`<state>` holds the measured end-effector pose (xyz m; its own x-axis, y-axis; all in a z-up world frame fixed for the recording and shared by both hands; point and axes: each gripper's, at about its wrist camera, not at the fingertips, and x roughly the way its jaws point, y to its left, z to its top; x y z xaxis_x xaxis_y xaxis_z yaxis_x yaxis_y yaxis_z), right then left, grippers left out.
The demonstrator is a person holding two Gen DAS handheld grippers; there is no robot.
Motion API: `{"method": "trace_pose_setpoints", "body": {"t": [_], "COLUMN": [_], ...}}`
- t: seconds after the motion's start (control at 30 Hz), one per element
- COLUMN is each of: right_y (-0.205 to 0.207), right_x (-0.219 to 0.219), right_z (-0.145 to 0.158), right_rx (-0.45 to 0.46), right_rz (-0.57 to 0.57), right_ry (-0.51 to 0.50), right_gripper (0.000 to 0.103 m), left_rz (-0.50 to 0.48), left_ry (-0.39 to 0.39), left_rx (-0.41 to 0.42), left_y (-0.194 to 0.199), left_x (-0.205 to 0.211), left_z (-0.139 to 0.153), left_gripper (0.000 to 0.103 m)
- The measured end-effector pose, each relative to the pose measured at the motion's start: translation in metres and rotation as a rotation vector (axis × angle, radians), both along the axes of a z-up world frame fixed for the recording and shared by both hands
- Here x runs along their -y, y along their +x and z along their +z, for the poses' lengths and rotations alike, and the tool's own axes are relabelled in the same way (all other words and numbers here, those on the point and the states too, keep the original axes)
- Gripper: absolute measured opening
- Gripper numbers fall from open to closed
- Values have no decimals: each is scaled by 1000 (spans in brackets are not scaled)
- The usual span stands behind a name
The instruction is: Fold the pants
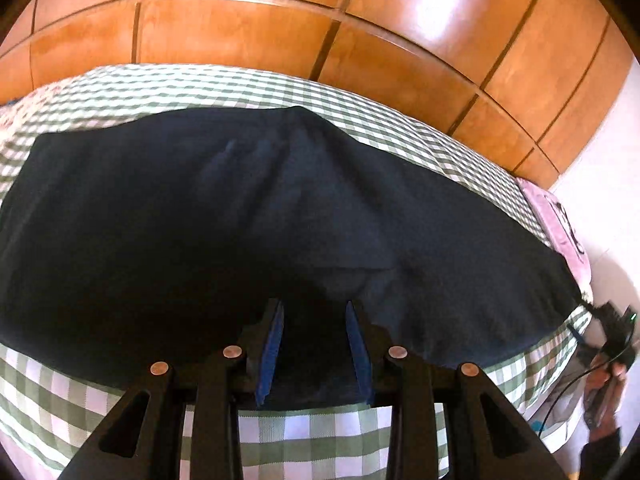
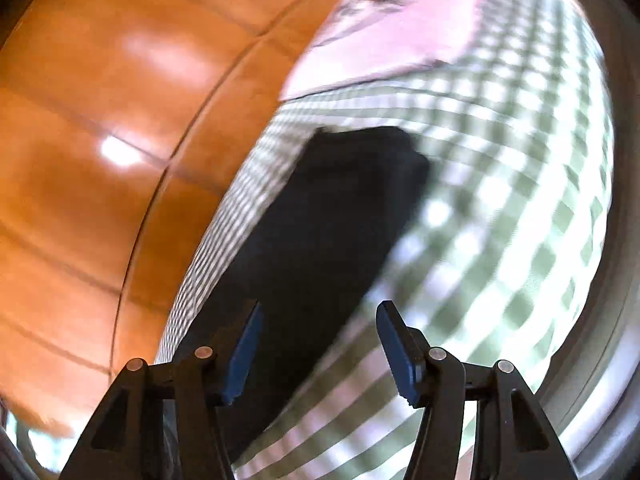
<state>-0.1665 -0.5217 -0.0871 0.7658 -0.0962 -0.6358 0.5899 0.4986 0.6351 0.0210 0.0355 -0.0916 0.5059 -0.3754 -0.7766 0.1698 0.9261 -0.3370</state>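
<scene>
Dark navy pants [image 1: 240,216] lie spread flat across a green-and-white checked bed cover [image 1: 304,436]. My left gripper [image 1: 315,308] is open, its blue pads just over the near edge of the pants; nothing is between them. In the right wrist view the pants [image 2: 320,240] show as a long dark strip running away from me, blurred. My right gripper [image 2: 320,312] is open and empty, above the near end of the pants. The right gripper also shows in the left wrist view [image 1: 612,320] at the right end of the pants, beside the bed's edge.
A glossy wooden wardrobe [image 1: 280,20] stands behind the bed; it fills the left of the right wrist view [image 2: 100,160]. A pink pillow [image 1: 560,216] lies at the head of the bed, also in the right wrist view [image 2: 400,32]. A white wall [image 1: 600,140] is at right.
</scene>
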Motion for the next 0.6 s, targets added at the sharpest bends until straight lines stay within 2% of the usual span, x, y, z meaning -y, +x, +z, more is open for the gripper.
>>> {"method": "trace_pose_setpoints", "body": {"t": [0.17, 0.23, 0.3, 0.37, 0.4, 0.47, 0.53, 0.6], "right_y": [0, 1, 2, 5, 6, 12, 16, 28], "right_x": [22, 28, 40, 48, 52, 51, 45, 33], "right_z": [-18, -21, -25, -27, -27, -19, -4, 22], "right_rx": [114, 129, 117, 109, 113, 95, 77, 98], "right_rz": [-63, -86, -114, -120, -114, -95, -63, 8], "right_ry": [98, 107, 100, 105, 109, 88, 26, -49], "right_gripper": [60, 51, 30, 20, 20, 20, 17, 16], "left_rz": [58, 83, 94, 98, 101, 110, 119, 118], "left_ry": [-57, -98, -129, -157, -176, -209, -244, -256], "left_rx": [-51, -69, -81, -94, -102, -115, -132, -140], "left_y": [6, 8, 8, 9, 10, 10, 12, 13], "left_x": [-8, -12, -16, -20, -22, -27, -31, -32], "left_z": [-4, -8, -9, -10, -11, -13, -15, -16], "left_gripper": [33, 34, 34, 34, 34, 34, 33, 32]}}
